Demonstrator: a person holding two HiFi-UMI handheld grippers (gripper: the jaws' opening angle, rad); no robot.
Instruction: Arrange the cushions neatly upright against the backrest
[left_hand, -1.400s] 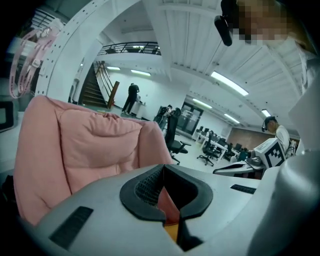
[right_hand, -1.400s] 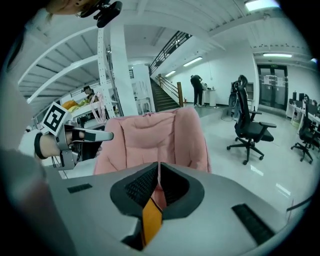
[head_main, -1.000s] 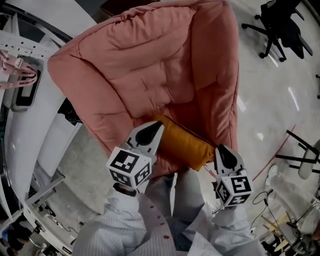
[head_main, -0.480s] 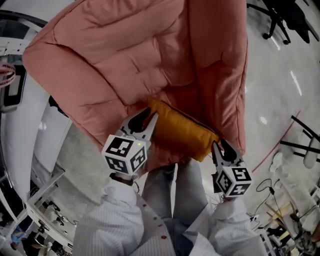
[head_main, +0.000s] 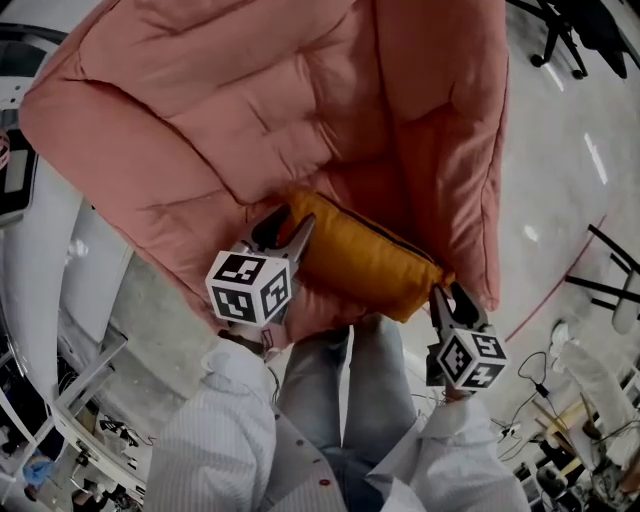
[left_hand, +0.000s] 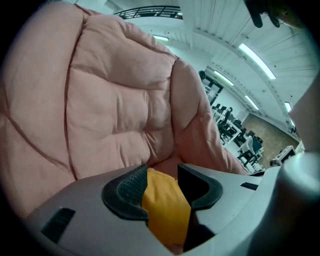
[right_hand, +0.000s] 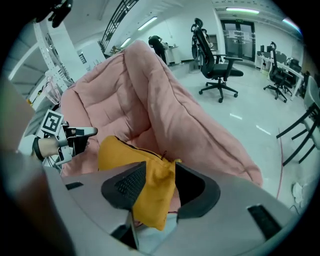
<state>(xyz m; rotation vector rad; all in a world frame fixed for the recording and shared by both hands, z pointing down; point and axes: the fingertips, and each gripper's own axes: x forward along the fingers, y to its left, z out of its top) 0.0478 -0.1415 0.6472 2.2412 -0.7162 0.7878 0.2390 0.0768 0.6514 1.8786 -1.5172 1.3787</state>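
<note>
An orange-yellow cushion (head_main: 365, 262) lies low in the seat of a big pink padded chair (head_main: 250, 120), at the foot of its backrest. My left gripper (head_main: 285, 222) is at the cushion's left end and its jaws are opening. The cushion corner (left_hand: 165, 210) still sits between them, resting on one pad with a gap at the other. My right gripper (head_main: 447, 292) is at the right end, jaws also opening, and the cushion corner (right_hand: 150, 195) hangs loosely between them. The left gripper (right_hand: 89, 132) shows in the right gripper view too.
The person's legs (head_main: 350, 400) stand right against the chair's front edge. A white curved structure (head_main: 60, 250) runs along the left. Black office chairs (right_hand: 217, 70) stand on the glossy floor beyond the chair's right arm (right_hand: 200, 130).
Both grippers' jaws have spread apart from a tight pinch on the cushion's ends. The cushion sits slightly deeper in the seat, and the view has moved closer over the chair.
</note>
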